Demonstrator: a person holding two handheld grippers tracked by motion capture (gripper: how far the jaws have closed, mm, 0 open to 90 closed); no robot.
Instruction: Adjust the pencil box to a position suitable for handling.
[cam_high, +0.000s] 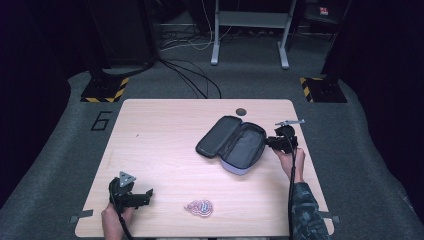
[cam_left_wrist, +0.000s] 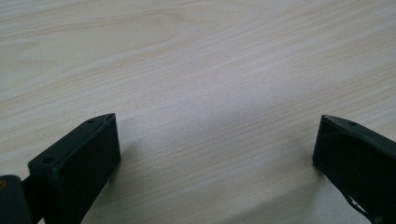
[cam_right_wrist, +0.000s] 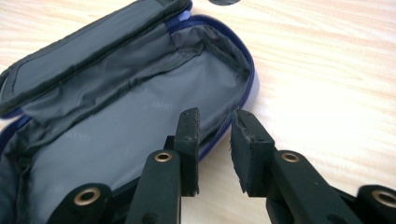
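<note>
Now a bench (cam_high: 165, 145) with an open pouch, two tools, and a small coil.

Largest first: the wooden bench carries an unzipped soft pouch (cam_high: 232, 145), its lid flopped away from the right tool (cam_right_wrist: 214, 122), whose jaws stand narrowly parted astride the near rim, not visibly pinching it. The fabric looks light, limp and likely to sag, so the stiffer piped rim (cam_right_wrist: 247, 70) between those jaws seems the best hold. The left tool (cam_left_wrist: 215, 126) rests with jaws wide apart over bare wood, holding nothing. Just beside it, toward the right tool, lies a small pink-and-blue coiled thing (cam_high: 199, 207), seemingly light and floppy.
</note>
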